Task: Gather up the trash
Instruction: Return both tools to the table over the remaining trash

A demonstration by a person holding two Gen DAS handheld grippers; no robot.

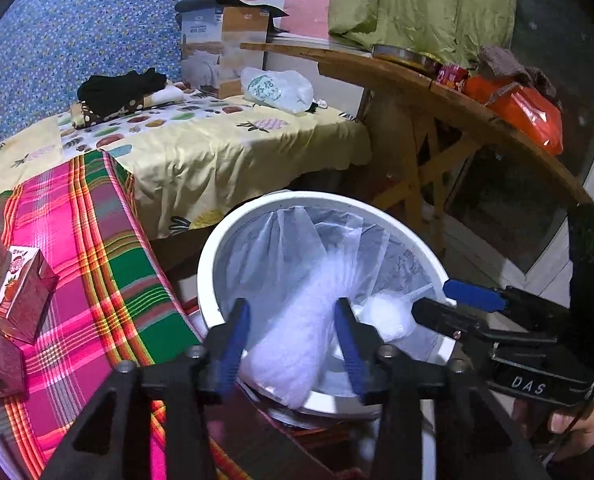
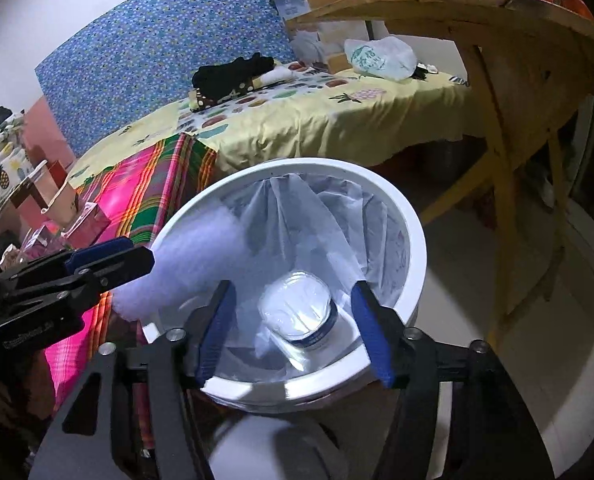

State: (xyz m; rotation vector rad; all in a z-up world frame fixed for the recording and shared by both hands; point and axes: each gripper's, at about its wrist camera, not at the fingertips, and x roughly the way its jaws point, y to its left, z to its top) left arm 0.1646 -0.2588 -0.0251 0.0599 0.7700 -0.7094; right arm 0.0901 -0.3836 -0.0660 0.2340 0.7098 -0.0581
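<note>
A white bin [image 1: 225, 240] with a clear plastic liner stands on the floor beside the bed; it also shows in the right wrist view [image 2: 409, 216]. A blurred white foam-like piece [image 1: 297, 328] sits between the fingers of my left gripper [image 1: 293, 332] over the bin; whether they grip it is unclear. In the right wrist view the same piece [image 2: 193, 256] is at the bin's left rim in front of the left gripper [image 2: 97, 264]. My right gripper [image 2: 293, 328] is open and empty above the bin. A clear plastic bottle [image 2: 301, 312] lies inside the bin.
A bed with a plaid blanket [image 1: 97, 240] is on the left, with small red cartons [image 1: 21, 292] on it. A white plastic bag [image 1: 277, 90] and a cardboard box [image 1: 225, 52] lie further back. A wooden table [image 1: 417, 76] stands on the right, holding an orange bag [image 1: 525, 108].
</note>
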